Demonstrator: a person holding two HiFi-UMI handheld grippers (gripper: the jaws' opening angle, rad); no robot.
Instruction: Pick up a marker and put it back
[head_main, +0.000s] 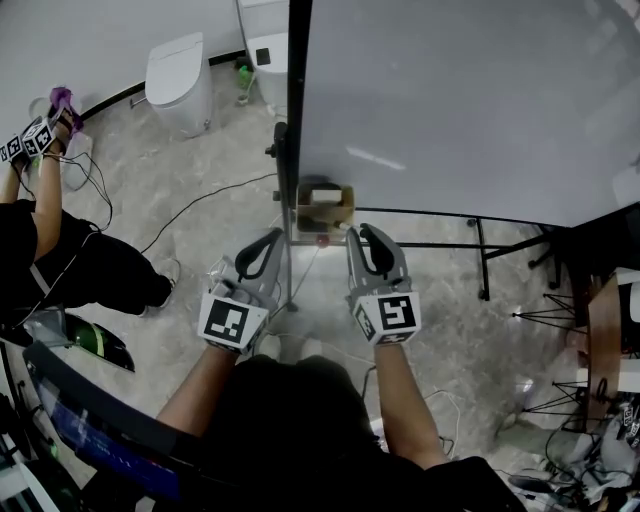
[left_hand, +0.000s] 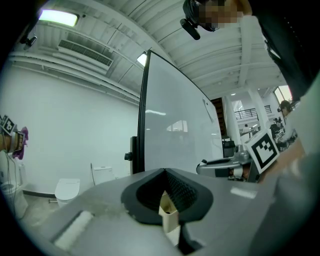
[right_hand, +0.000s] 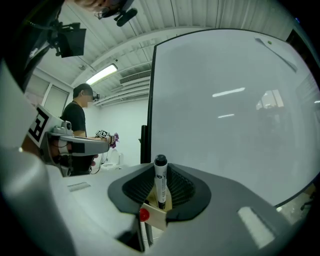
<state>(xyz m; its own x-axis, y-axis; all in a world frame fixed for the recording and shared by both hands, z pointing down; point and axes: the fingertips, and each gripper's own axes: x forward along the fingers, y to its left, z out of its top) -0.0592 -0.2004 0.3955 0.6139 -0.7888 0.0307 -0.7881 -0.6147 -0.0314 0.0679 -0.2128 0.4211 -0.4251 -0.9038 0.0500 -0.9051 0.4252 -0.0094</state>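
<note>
A white marker with a black cap (right_hand: 160, 182) stands upright between the pads of my right gripper (right_hand: 161, 172), which is shut on it. That gripper (head_main: 363, 238) hovers just right of a small tan box (head_main: 323, 204) fixed at the lower corner of the whiteboard (head_main: 470, 100). A red round cap (right_hand: 144, 215) shows at the box's edge (right_hand: 156, 217), right below the marker. My left gripper (head_main: 272, 240) is level with it on the box's left, its tips together and nothing between them. Past its pads I see a corner of the box (left_hand: 169, 214).
The whiteboard's black frame (head_main: 294, 110) and stand legs (head_main: 480, 262) run along the floor ahead. Cables (head_main: 190, 215) trail over the floor. A white appliance (head_main: 180, 80) stands at the far left. Another person (head_main: 60, 260) with grippers is on the left.
</note>
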